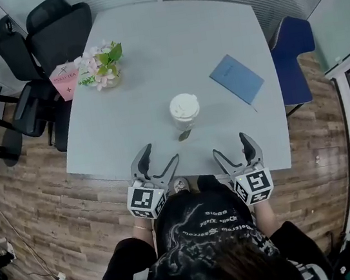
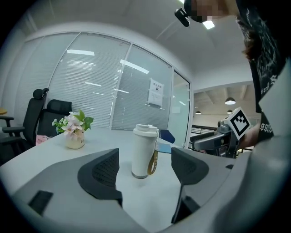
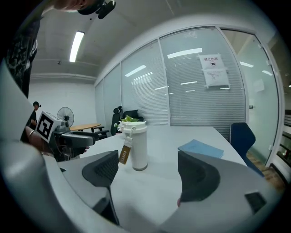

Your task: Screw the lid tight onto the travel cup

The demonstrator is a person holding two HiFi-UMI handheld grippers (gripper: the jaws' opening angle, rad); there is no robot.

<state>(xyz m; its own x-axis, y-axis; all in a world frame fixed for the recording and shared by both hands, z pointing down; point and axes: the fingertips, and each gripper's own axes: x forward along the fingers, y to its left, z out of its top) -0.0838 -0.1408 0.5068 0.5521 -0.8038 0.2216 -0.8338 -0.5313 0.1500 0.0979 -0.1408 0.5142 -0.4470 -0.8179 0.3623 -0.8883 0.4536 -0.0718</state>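
The tall white travel cup stood upright near the middle of the pale grey table, with its white round lid sitting on top. Whether the lid was already threaded home could not be told. The left gripper and the right gripper hung at the near table edge, one on each side, both short of the cup. Each had its fingers spread apart with nothing pressed between them.

The cup looked narrow for its height and stood free, so a push from one pad before the other arrived would probably have tipped it or slid it. If only the lid were gripped and turned, the whole cup would likely have spun with it. The brown strap tag dangled down the cup's side. A pad closing over it could have slipped, or dragged the lid askew and crossed the thread
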